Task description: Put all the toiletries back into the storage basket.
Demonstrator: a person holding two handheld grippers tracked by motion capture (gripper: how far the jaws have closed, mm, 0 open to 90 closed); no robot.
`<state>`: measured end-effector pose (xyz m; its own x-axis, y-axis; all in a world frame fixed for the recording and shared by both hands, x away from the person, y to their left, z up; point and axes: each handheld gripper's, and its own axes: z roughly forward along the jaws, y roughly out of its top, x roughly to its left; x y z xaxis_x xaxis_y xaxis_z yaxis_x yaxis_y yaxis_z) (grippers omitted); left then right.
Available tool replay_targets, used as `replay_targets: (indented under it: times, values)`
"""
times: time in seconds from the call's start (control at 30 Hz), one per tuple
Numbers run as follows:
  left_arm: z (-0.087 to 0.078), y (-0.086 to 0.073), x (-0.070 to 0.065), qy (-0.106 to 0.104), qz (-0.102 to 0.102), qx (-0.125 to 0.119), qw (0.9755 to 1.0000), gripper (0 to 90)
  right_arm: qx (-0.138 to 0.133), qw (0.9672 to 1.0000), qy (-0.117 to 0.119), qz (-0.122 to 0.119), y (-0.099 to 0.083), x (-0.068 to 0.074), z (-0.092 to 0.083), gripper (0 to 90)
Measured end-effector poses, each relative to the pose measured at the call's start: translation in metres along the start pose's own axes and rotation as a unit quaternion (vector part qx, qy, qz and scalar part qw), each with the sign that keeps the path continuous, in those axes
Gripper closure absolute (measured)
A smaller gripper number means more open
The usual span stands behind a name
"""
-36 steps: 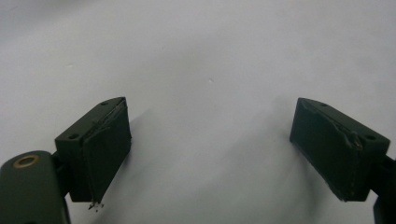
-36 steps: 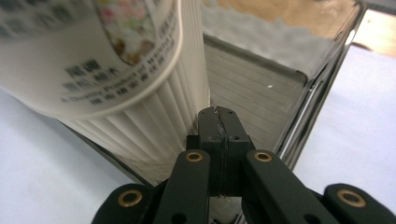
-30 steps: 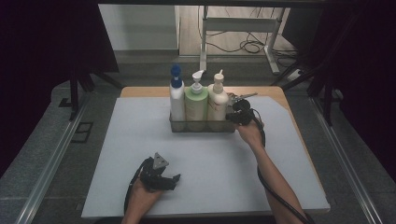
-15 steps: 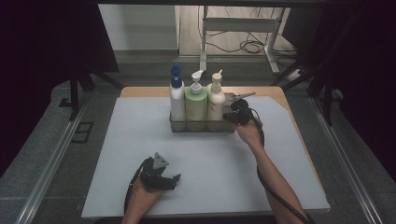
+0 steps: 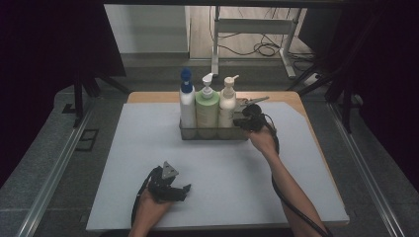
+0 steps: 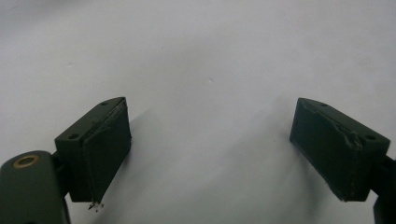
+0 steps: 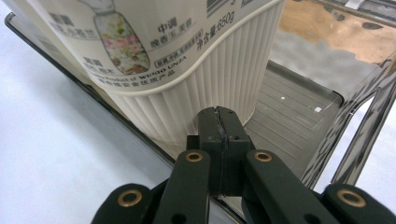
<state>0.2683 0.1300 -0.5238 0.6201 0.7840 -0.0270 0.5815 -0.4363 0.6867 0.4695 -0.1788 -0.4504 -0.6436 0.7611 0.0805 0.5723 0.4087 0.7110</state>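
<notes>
While the left gripper (image 5: 170, 183) is rested open near the table's (image 5: 123, 163) front edge, the basket (image 5: 213, 132) rim is apparently pinched by the clenched right gripper (image 7: 219, 122), steadying the cream bottle (image 7: 187, 65).

The left hand (image 5: 148, 210) enters at the bottom of the high view, left of centre, and holds the left gripper (image 5: 184, 190) low, pointing toward the right of the frame. In the left gripper view its two black jaws stand wide apart with nothing between them. The right forearm (image 5: 291, 190) runs from the bottom right up toward the centre, and the right hand (image 5: 262, 139) holds the right gripper (image 5: 243, 121) just right of centre. In the right gripper view its jaws are pressed together.
</notes>
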Motion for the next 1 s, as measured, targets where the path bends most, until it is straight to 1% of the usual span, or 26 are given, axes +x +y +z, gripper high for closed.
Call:
replay_targets:
  times: [0.27, 0.4, 0.5, 0.63, 0.77, 1.0]
  values:
    - [0.0, 0.0, 0.0, 0.0, 0.0, 0.0, 1.0, 12.3, -0.003, 1.0, 0.0, 0.0, -0.0012, -0.0003, -0.0004, 89.0]
    - [0.0, 0.0, 0.0, 0.0, 0.001, 0.0, 1.0, 12.3, -0.005, 1.0, -0.002, 0.002, -0.0033, -0.0016, -0.0005, 83.3]
    - [0.0, -0.0001, 0.0, 0.0, 0.001, -0.001, 1.0, 12.3, -0.003, 1.0, -0.005, 0.0, -0.006, -0.0029, -0.0003, 80.6]
    - [-0.0001, 0.0, -0.0001, 0.0, 0.001, 0.0, 1.0, 12.4, -0.011, 0.9999, -0.007, 0.0, -0.0075, -0.004, -0.0014, 76.8]
    - [0.0, -0.0001, -0.0001, 0.0, 0.001, -0.001, 1.0, 12.3, -0.013, 0.9999, -0.011, -0.002, -0.0077, -0.0041, -0.0029, 72.8]
    - [0.0, -0.0001, -0.0001, 0.0, 0.001, -0.001, 1.0, 12.4, -0.017, 0.9997, -0.017, 0.0, -0.0086, -0.0051, -0.0043, 66.2]
